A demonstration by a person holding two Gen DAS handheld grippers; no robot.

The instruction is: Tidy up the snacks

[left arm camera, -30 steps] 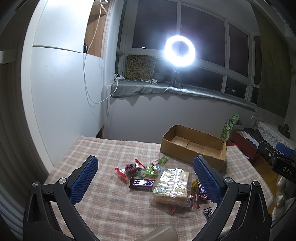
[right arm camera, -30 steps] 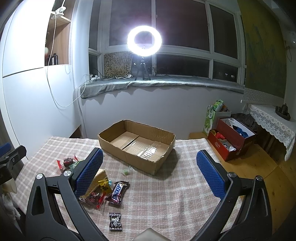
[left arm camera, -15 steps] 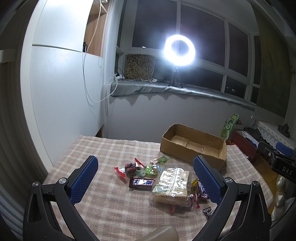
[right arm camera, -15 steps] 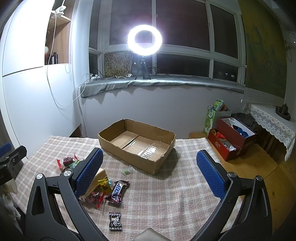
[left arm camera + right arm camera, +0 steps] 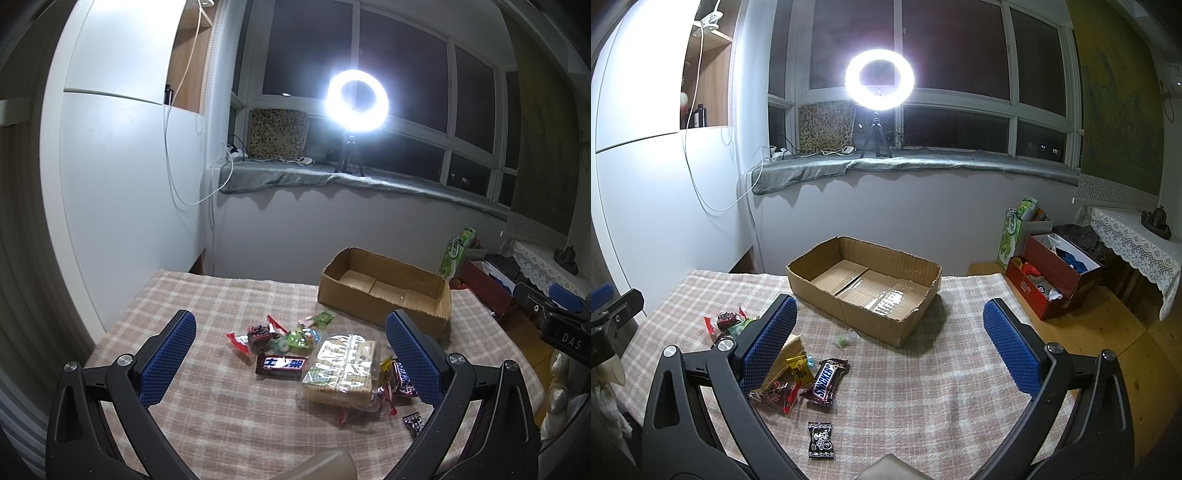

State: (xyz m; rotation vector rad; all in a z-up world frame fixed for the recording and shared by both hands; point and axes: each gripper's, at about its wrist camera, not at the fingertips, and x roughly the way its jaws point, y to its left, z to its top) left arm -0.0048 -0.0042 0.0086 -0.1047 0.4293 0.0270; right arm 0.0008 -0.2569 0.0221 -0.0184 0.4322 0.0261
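An empty cardboard box (image 5: 384, 291) (image 5: 864, 284) stands at the far side of a checked tablecloth (image 5: 221, 406). In front of it lies a pile of snacks: a clear cracker pack (image 5: 341, 365), a dark bar with white characters (image 5: 282, 364), a Snickers bar (image 5: 824, 382), a small black candy (image 5: 820, 441) and several small wrapped sweets (image 5: 258, 334). My left gripper (image 5: 290, 354) is open and empty above the pile. My right gripper (image 5: 890, 347) is open and empty above the cloth, right of the snacks.
A ring light (image 5: 880, 79) on a tripod stands on the windowsill behind the table. A red box (image 5: 1054, 275) and a green bag (image 5: 1015, 229) sit on the wooden floor to the right. A white cabinet (image 5: 122, 184) is on the left.
Both views have barely shifted; the left gripper has edged slightly back. Both grippers stay open and nothing on the table has moved.
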